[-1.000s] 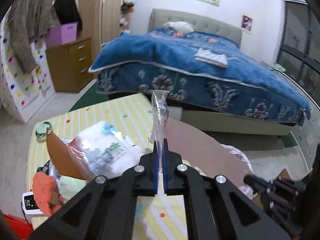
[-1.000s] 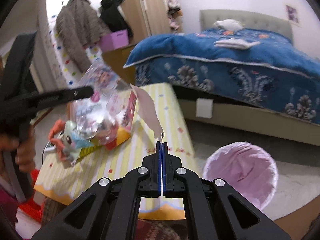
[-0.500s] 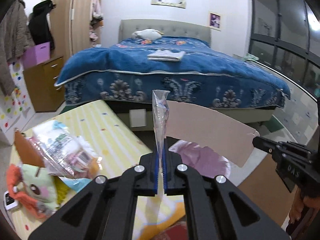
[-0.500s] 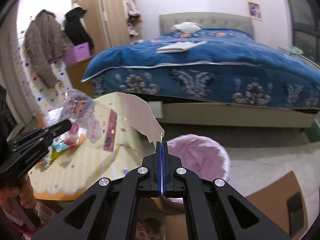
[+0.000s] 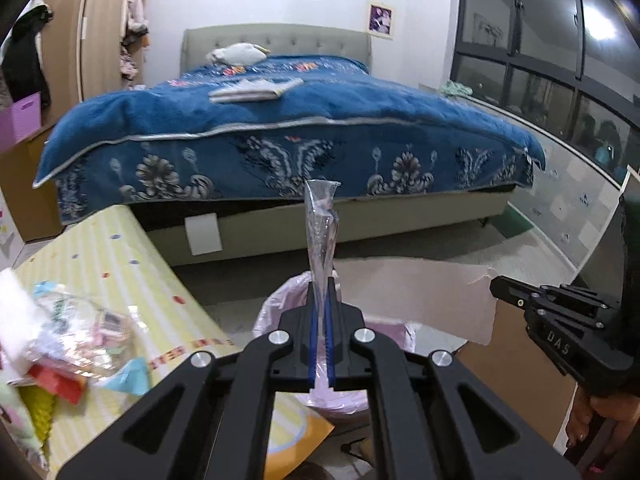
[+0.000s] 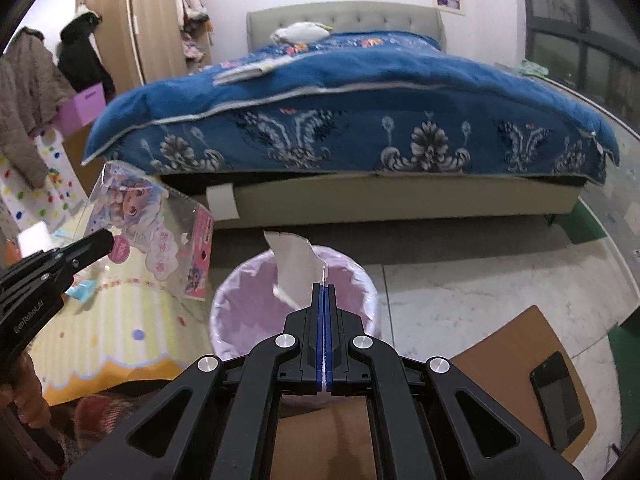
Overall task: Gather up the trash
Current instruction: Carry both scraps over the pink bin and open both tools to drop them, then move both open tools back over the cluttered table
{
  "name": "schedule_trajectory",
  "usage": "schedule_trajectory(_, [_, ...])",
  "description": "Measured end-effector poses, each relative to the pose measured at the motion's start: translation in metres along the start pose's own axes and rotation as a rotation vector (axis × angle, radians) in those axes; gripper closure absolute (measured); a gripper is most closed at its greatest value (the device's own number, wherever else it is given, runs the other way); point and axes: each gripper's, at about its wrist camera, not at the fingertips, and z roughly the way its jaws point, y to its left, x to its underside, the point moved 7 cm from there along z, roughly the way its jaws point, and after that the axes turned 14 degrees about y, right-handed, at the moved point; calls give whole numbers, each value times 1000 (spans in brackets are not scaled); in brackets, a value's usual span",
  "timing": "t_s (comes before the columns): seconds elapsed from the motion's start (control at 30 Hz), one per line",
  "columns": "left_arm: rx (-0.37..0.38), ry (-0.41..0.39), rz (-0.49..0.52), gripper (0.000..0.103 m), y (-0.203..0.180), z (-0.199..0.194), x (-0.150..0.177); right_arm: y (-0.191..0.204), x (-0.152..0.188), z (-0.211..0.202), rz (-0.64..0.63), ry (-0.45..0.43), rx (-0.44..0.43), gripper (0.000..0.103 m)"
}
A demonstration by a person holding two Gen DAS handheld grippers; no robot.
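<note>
My left gripper is shut on a clear plastic toy package, seen edge-on and sticking up from the jaws. In the right wrist view that package shows a doll print and hangs from the left gripper over the table edge. My right gripper is shut on a torn piece of cardboard; in the left wrist view the cardboard stretches left from the right gripper. A bin with a pink liner stands on the floor just below both grippers, also visible as the bin.
A low table with a yellow striped cloth lies left of the bin and carries more wrappers and toys. Behind stands a bed with a blue quilt. A brown board with a phone lies at lower right.
Both grippers swung right, away from the table, each carrying its item. The pink-lined bin has come from the right side of the views to just under the fingertips.
</note>
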Motion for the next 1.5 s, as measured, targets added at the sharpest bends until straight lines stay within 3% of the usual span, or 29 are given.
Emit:
schedule_trajectory(0.2, [33, 65, 1, 102, -7, 38, -7, 2, -7, 32, -15, 45, 14, 103])
schedule_trajectory(0.23, [34, 75, 3, 98, -8, 42, -8, 4, -10, 37, -22, 52, 12, 102])
schedule_trajectory(0.27, [30, 86, 2, 94, -7, 46, -9, 6, -13, 40, -25, 52, 9, 100])
schedule_trajectory(0.33, [18, 80, -8, 63, -3, 46, -9, 8, -17, 42, -30, 54, 5, 93])
schedule_trajectory(0.37, [10, 70, -19, 58, 1, 43, -9, 10, -18, 42, -30, 49, 6, 83])
schedule_trajectory(0.43, [6, 62, -31, 56, 7, 38, -8, 11, -20, 37, -30, 32, 7, 75])
schedule_trajectory(0.7, [-68, 24, -79, 56, 40, -14, 16, 29, -14, 4, -58, -17, -93, 75])
schedule_trajectory(1.07, [-210, 41, -222, 56, 111, -85, 93, 129, 6, -23, -282, -28, -169, 70])
schedule_trajectory(1.27, [-290, 23, -347, 45, 164, -125, 128, 190, 22, -27, -429, -18, -213, 56])
schedule_trajectory(1.37, [-336, 6, -402, 34, 186, -145, 140, 219, 29, -26, -512, -22, -219, 44])
schedule_trajectory(1.5, [-380, -17, -477, 28, 216, -165, 154, 256, 33, -17, -604, -26, -198, 39])
